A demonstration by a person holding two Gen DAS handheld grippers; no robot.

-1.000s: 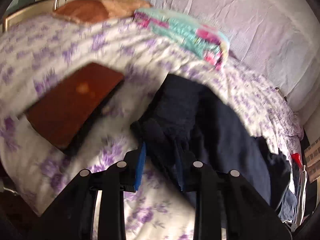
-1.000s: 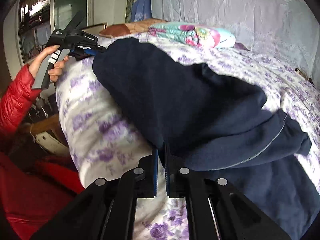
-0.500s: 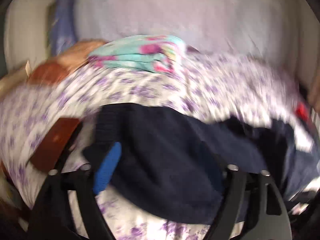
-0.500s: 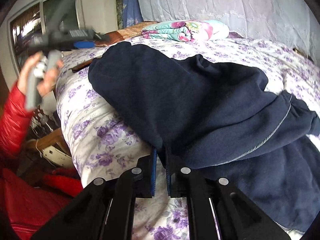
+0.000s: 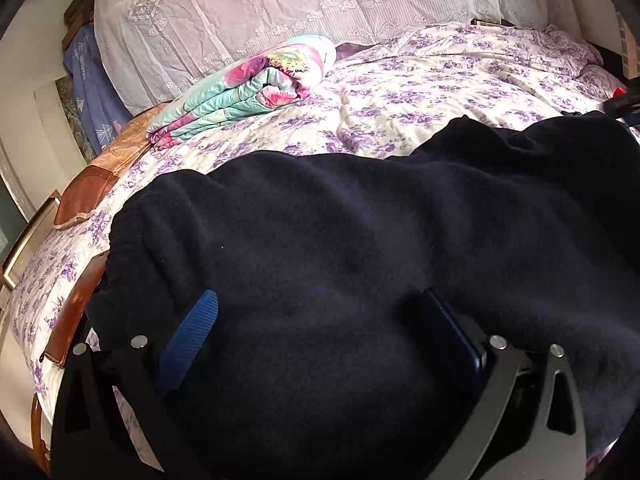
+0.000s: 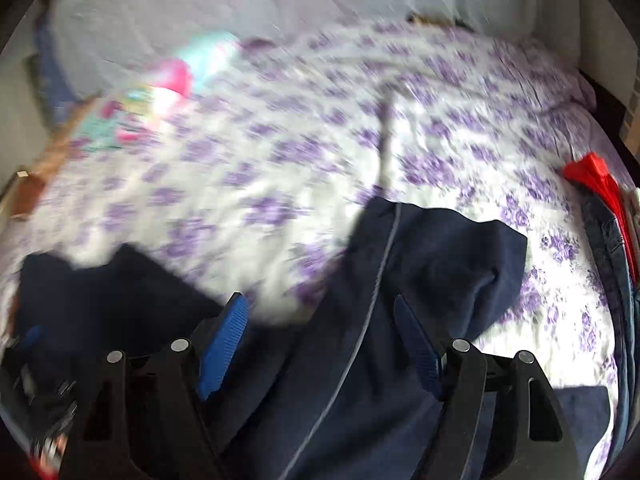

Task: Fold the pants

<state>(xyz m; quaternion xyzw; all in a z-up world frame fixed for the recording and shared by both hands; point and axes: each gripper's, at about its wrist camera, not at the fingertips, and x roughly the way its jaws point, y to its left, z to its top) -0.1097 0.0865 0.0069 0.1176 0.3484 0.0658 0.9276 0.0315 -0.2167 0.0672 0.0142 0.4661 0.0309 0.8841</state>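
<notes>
Dark navy fleece pants (image 5: 340,248) lie on a bed with a purple-flowered sheet (image 5: 420,80). In the left wrist view they fill the lower frame, waistband end at the left. My left gripper (image 5: 320,312) is open, its blue pads spread wide just above the fabric, holding nothing. In the blurred right wrist view a pant leg with a thin pale side stripe (image 6: 384,280) runs between the fingers. My right gripper (image 6: 320,320) is open over that leg, empty.
A folded teal and pink floral quilt (image 5: 248,84) lies near the lace-covered headboard (image 5: 280,12). A brown pillow (image 5: 96,184) and a wooden board (image 5: 74,312) sit at the bed's left edge. Red cloth (image 6: 596,176) and denim lie at the right edge.
Both grippers opened and let go of the pants. The left one swung over the laid-down fabric; the right one moved right, toward the leg end, still in motion.
</notes>
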